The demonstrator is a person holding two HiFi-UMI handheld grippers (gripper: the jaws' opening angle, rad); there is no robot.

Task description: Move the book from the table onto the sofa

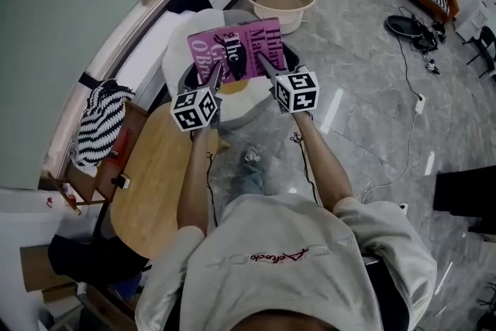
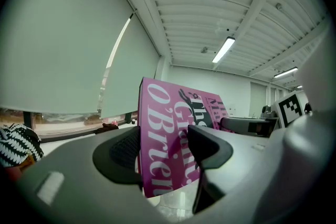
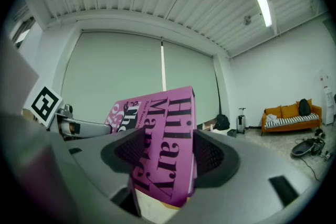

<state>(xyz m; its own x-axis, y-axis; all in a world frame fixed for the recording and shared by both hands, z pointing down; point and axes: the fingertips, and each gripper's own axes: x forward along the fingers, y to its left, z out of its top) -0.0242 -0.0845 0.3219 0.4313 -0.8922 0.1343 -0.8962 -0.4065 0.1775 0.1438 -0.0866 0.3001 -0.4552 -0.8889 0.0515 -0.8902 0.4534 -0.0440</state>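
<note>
Book [image 1: 236, 50] clamped; long axis crosswise, left tongs [image 1: 217, 75] to right tongs [image 1: 264, 63].

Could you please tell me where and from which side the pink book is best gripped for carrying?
Grip the pink book along its lower edge, one gripper towards each end, coming from below. It is wide and thin, so jaws close across its covers, and two spaced holds should resist twisting. The left gripper and right gripper are shut on it this way.
</note>
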